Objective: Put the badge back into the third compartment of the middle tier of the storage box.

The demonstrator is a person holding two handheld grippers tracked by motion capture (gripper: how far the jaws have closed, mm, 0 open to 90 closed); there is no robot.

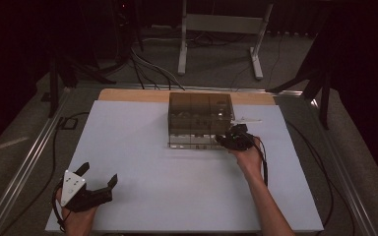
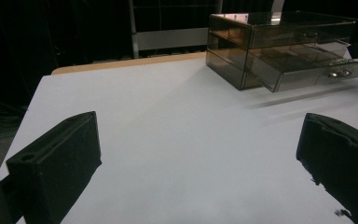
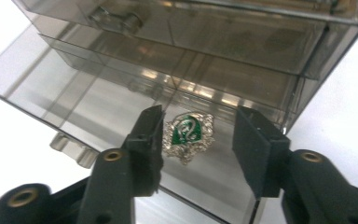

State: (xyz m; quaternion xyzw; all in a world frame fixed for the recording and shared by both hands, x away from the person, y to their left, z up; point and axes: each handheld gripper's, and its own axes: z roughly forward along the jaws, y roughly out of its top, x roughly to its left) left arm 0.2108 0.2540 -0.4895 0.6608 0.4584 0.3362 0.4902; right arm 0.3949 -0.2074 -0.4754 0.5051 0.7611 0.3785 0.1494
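Placement looks essentially done: the brooch (image 3: pixel 188 134), silver with a green centre, lies flat on the floor of the pulled-out bottom drawer (image 3: pixel 70 100) of the smoked acrylic drawer box (image 1: pixel 200 119), in what seems the end compartment by the drawer's side wall. The right gripper (image 3: pixel 196 135) hovers right over it with its jaws apart, one each side of the brooch, pads not pressing on it, so it reads as released, not held. In the high view that gripper (image 1: pixel 235 138) sits at the box's front right corner. The left gripper (image 1: pixel 96 184) rests near the front left of the white table (image 1: pixel 142 147), well apart from the box, jaws wide and nothing between them. What's left, by my read: back the right gripper out of the drawer, then push the drawer shut, since it stands open and the upper drawer (image 3: pixel 121 18) looks closed.
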